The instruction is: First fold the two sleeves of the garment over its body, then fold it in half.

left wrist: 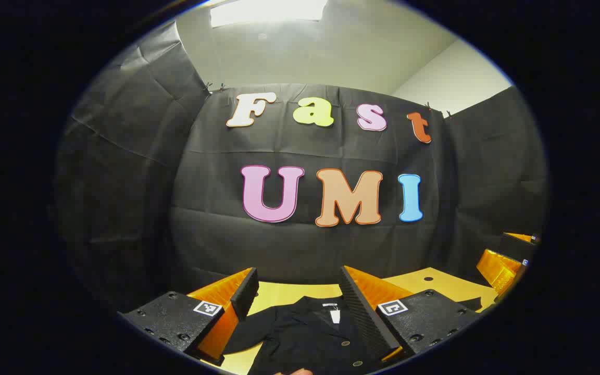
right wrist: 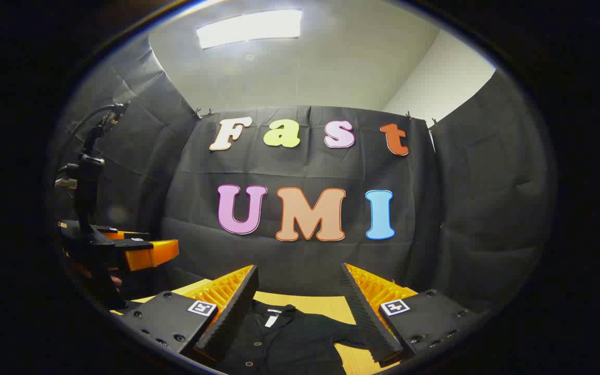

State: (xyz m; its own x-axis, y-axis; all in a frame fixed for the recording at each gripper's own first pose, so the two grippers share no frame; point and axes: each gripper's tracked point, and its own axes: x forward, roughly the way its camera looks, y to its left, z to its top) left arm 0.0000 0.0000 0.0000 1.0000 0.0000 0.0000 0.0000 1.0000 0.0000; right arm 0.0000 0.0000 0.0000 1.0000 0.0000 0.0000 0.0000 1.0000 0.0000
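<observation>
While we hold both tools above the table [left wrist: 279, 291], the left gripper [left wrist: 297, 291] and the right gripper [right wrist: 300, 297] each have their jaws spread wide, gripping nothing. At the bottom centre of both views we see the black garment [left wrist: 310, 333] lying on the yellow surface, collar toward the wall, one short sleeve [right wrist: 349, 330] reaching lower right in the right gripper view.
</observation>
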